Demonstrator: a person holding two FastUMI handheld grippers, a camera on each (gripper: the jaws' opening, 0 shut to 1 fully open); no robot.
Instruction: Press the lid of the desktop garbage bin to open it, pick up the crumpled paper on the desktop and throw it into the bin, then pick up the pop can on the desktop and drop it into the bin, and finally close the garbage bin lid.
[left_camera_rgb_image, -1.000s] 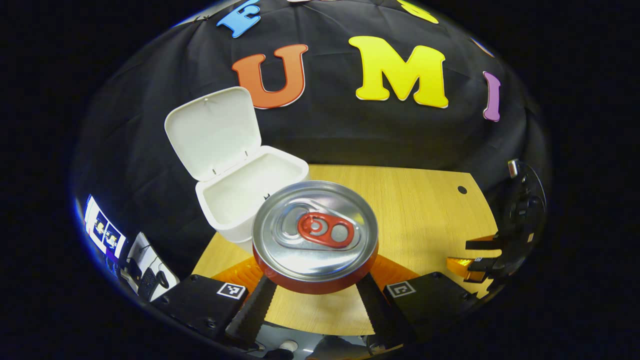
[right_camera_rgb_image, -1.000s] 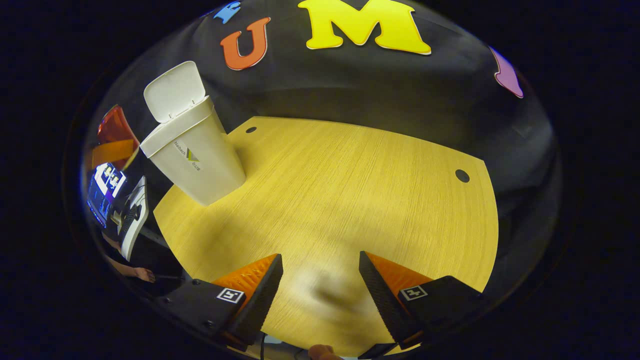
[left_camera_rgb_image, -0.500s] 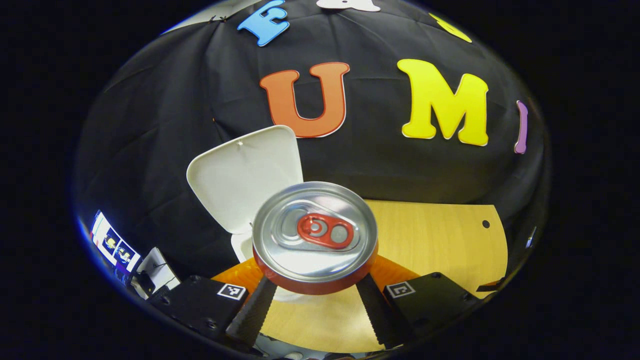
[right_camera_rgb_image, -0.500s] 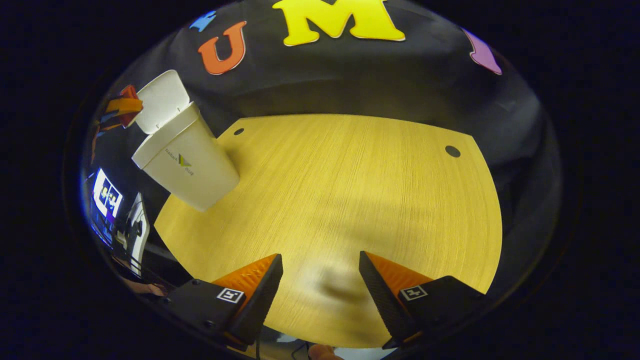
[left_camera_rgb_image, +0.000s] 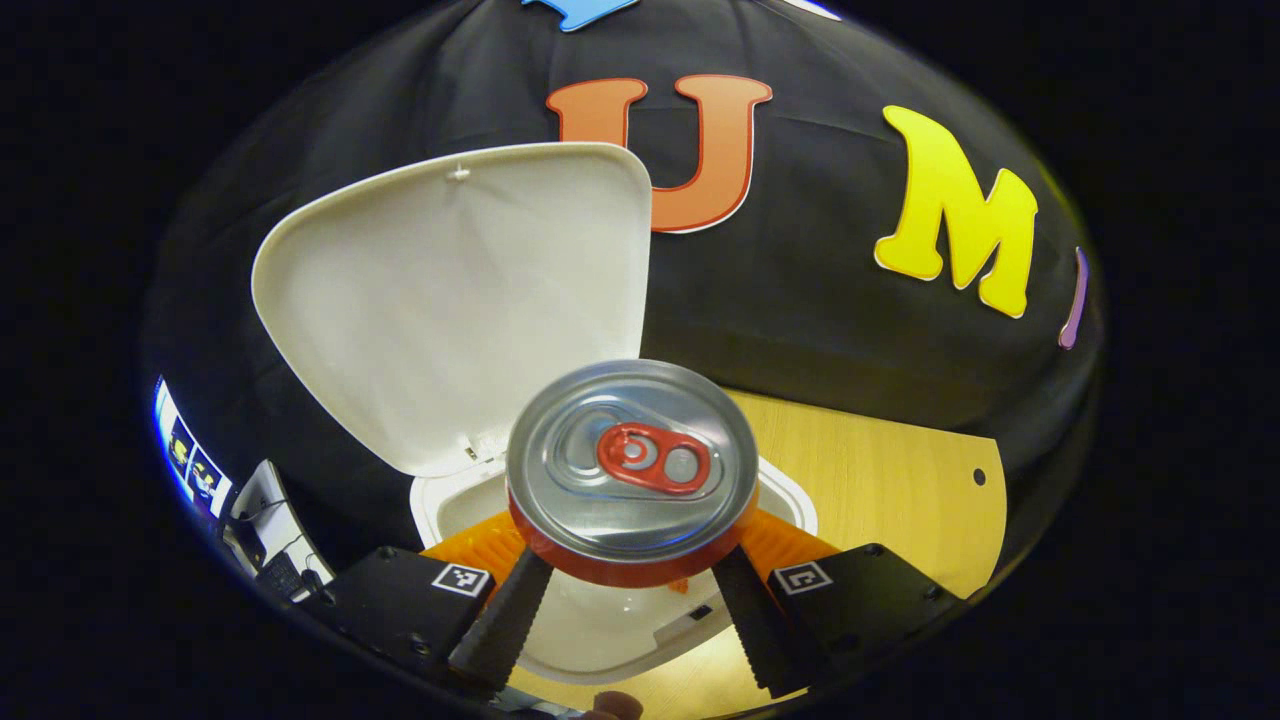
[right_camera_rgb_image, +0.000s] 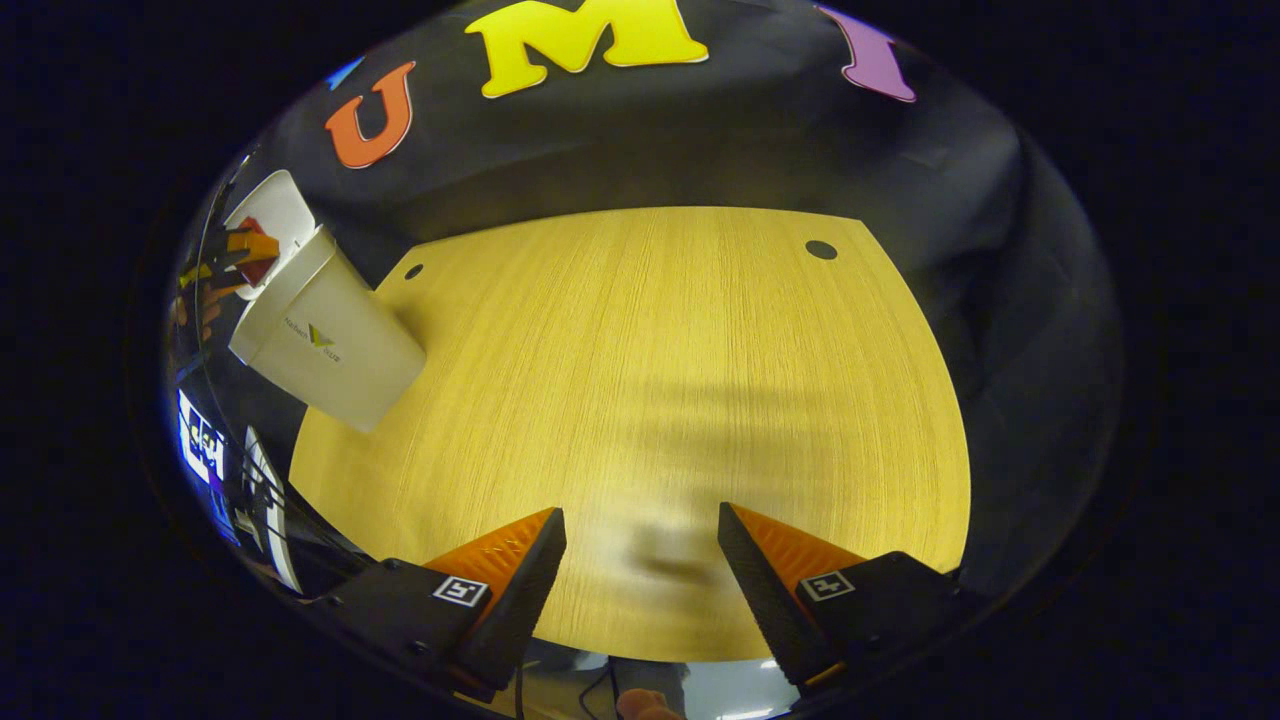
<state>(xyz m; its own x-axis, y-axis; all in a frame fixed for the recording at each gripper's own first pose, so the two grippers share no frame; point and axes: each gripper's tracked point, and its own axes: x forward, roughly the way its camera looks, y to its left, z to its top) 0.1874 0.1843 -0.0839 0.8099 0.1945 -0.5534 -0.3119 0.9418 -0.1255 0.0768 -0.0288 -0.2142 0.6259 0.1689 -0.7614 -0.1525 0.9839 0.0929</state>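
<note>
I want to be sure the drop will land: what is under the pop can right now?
Under the pop can, held by the left gripper, lies the open bin, its lid upright behind. The can covers most of the bin's inside, hiding its contents.

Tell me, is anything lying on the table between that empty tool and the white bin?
No. In the right gripper view, only bare wooden table stretches from the right tool to the bin.

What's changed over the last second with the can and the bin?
The left gripper carried the red pop can with the silver top forward, from beside the white plastic bin to above its opening. Unchanged: grip on the can, lid up, right gripper open over the wooden table.
</note>
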